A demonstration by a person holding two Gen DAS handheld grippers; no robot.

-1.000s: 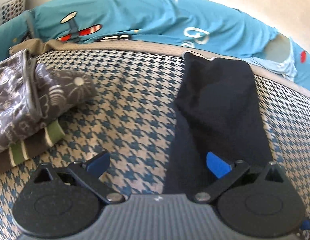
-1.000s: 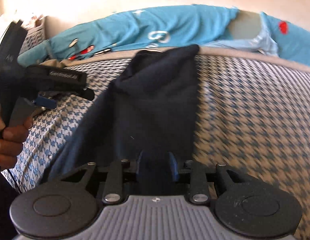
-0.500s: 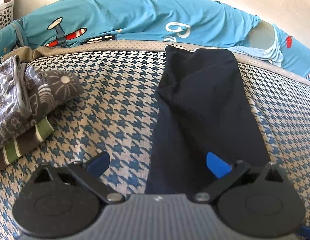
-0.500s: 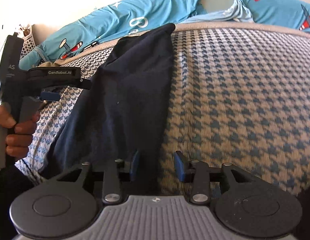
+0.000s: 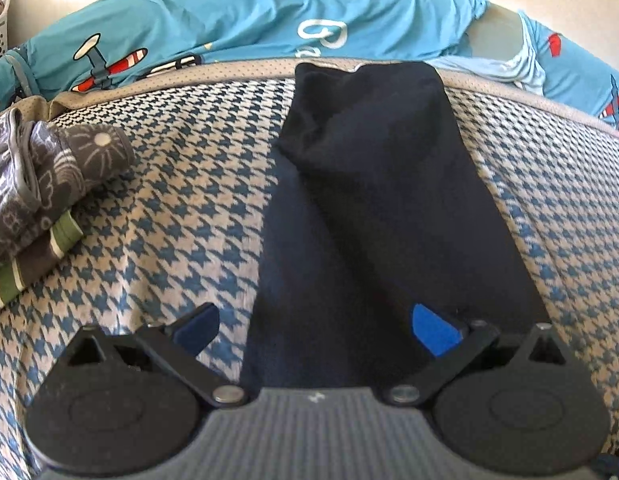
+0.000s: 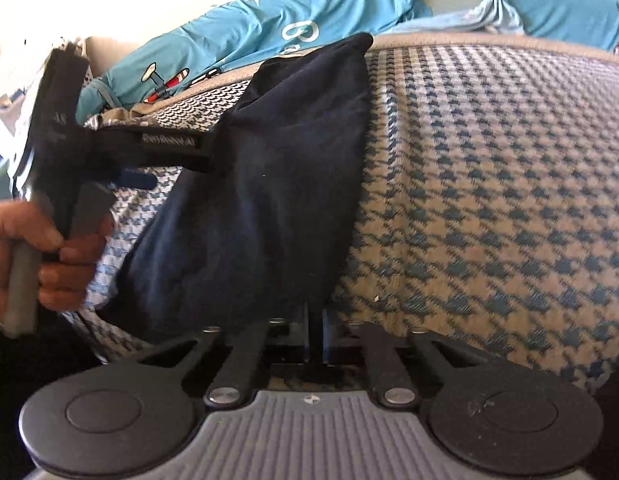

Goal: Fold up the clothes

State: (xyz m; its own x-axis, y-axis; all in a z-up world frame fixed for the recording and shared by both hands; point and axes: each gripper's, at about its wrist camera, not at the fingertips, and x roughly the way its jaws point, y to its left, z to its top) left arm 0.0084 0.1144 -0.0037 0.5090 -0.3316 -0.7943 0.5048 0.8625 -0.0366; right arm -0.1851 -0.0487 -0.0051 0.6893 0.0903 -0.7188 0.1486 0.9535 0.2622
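Our right gripper [image 6: 315,338] pinches the dark cloth [image 6: 277,184] at the bed's [image 6: 489,200] near edge; our left gripper [image 5: 315,330] is wide open over it.

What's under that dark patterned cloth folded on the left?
Beneath the dark patterned cloth lies another folded piece, brown with green and white stripes; only its edge shows. Both rest on the houndstooth cover. Anything deeper is hidden.

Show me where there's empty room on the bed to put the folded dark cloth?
Bare houndstooth cover lies right of the navy garment, up to the teal airplane sheet. A smaller patch sits between the garment and the folded pile on the left. That left edge is crowded.
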